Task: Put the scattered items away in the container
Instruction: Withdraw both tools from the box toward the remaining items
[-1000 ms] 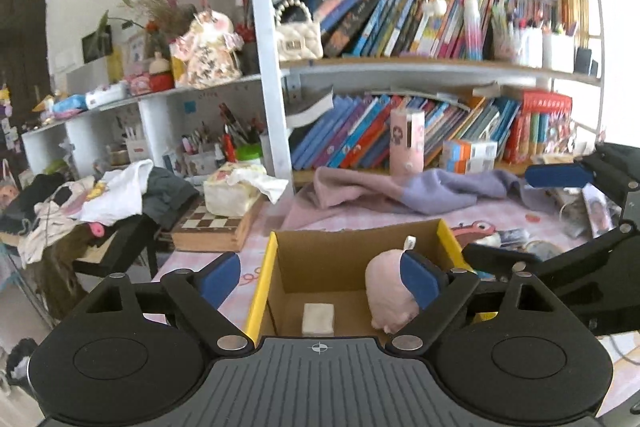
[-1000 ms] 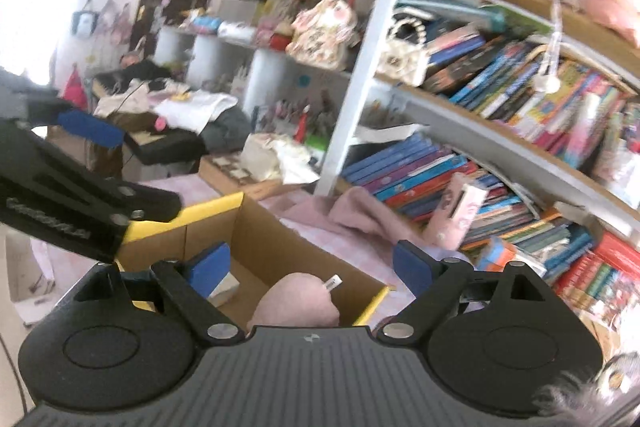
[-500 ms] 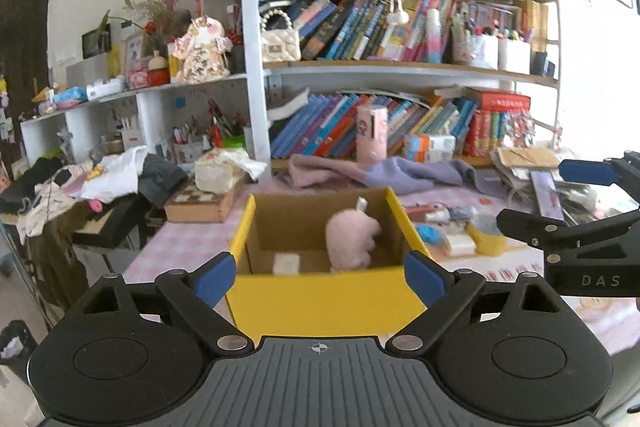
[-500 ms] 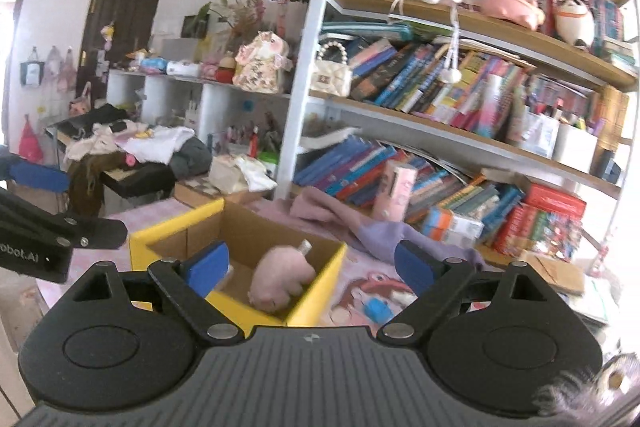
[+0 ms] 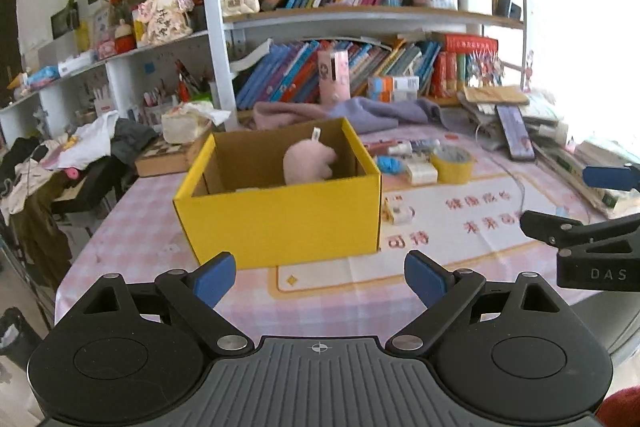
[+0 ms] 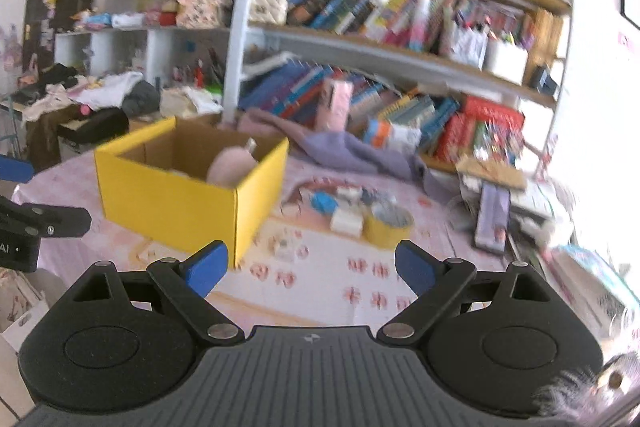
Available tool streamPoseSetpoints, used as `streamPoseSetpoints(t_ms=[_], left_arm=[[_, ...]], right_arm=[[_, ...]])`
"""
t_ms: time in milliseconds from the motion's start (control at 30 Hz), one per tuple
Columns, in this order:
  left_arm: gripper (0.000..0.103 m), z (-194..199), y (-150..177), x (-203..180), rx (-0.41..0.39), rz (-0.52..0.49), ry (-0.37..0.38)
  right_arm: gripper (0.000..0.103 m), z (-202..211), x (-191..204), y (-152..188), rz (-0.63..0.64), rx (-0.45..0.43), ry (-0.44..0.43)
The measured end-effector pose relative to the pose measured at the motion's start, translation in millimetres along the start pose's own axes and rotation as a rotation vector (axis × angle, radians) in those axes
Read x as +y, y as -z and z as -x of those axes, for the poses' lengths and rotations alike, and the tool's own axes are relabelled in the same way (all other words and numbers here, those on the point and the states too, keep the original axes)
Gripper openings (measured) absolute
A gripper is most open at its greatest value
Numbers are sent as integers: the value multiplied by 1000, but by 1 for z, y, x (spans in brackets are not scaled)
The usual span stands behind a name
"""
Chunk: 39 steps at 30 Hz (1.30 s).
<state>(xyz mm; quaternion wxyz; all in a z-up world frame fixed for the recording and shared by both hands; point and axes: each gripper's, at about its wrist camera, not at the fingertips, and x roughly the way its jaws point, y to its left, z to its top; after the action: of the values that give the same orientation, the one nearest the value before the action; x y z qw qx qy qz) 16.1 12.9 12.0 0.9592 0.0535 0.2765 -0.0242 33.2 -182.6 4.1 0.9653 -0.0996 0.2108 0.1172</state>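
Observation:
A yellow cardboard box (image 5: 280,215) (image 6: 168,203) stands on the pink checked tablecloth with a pink plush toy (image 5: 308,163) (image 6: 230,167) inside. To its right lie a yellow tape roll (image 5: 454,163) (image 6: 386,223), a blue item (image 5: 388,163) (image 6: 324,203), a white block (image 5: 420,171) (image 6: 346,221) and a small toy (image 5: 398,213) (image 6: 286,247). My left gripper (image 5: 320,277) is open and empty, short of the box's front wall. My right gripper (image 6: 310,267) is open and empty, near the box's front right corner. Its fingers (image 5: 560,227) also show at the right edge of the left wrist view.
A purple cloth (image 5: 360,113) lies behind the box, under a bookshelf (image 5: 360,15) full of books. Stacked books and a phone (image 5: 516,137) crowd the table's right side. A chair with clothes (image 5: 80,155) stands off the table's left edge.
Both grippers have drawn back from over the box toward the table's near edge and sunk lower. The box, first right under them, now stands well ahead. Both stay open and empty.

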Motion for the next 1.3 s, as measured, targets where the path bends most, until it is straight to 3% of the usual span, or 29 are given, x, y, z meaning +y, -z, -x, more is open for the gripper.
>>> streamPoseSetpoints(t_ms=[233, 500, 967, 1300], left_arm=[[93, -14, 13, -16, 74, -4, 41], [93, -22, 10, -32, 85, -30, 88], [93, -24, 10, -43, 98, -54, 124], [93, -28, 13, -51, 126, -63, 159]], right_arm=[[91, -6, -7, 19, -67, 90, 26], [91, -7, -22, 22, -112, 131, 54], [91, -6, -32, 23, -108, 142, 49], [91, -2, -36, 31, -122, 161, 103]])
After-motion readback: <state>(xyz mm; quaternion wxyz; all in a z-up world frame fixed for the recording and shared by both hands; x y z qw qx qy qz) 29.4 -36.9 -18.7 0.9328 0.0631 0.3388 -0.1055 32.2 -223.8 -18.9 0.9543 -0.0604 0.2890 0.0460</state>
